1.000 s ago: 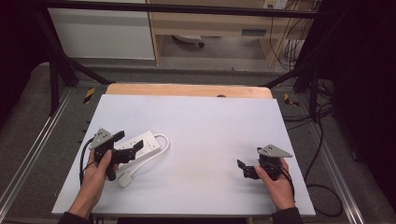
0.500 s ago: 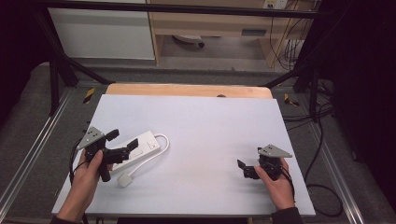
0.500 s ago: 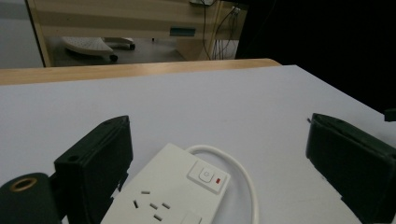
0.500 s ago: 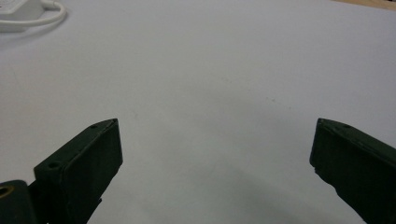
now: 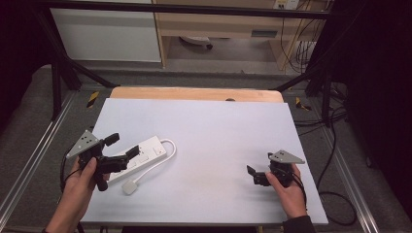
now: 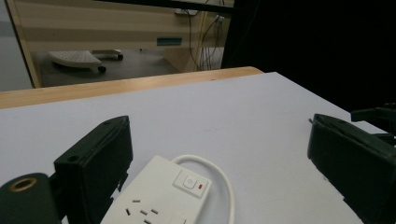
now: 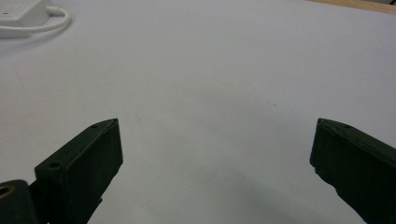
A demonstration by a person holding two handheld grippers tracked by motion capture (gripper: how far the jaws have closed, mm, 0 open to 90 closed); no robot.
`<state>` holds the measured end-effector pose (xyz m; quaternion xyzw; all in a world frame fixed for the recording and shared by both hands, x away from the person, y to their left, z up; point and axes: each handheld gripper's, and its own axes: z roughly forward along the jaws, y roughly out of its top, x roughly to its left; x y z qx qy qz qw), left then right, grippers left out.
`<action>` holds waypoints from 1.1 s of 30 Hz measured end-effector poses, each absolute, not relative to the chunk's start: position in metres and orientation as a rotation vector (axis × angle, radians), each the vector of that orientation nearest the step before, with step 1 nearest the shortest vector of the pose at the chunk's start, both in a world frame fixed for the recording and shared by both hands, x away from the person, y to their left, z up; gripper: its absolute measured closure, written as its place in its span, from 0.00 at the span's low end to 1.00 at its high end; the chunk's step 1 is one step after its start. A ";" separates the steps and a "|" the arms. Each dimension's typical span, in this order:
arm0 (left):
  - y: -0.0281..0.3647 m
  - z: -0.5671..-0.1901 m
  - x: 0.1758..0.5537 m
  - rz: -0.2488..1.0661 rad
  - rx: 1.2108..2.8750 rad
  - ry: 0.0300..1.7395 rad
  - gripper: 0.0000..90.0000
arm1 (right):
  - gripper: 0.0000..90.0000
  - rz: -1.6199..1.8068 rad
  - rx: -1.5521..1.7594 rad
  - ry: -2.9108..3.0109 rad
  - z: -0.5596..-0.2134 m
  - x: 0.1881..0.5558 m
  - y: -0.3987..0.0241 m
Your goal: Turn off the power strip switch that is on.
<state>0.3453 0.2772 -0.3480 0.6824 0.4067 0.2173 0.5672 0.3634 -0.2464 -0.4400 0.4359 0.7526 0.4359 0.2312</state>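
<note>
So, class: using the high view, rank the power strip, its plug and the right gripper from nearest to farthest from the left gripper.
1. Power strip, just beyond the left gripper, jaws open.
2. Plug, toward the person.
3. Right gripper, across the table.

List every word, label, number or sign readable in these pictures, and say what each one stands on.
No readable words or numbers anywhere.
Power strip: its switch bears a power symbol, no letters, with a red mark beside it.
Label on the wooden furniture behind the table: too small and blurred to read.
Left gripper and right gripper: no markings to be seen.
</note>
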 end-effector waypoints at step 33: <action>0.317 -0.334 0.303 0.547 1.582 0.926 0.05 | 0.04 1.237 1.198 2.003 -0.430 0.345 -0.260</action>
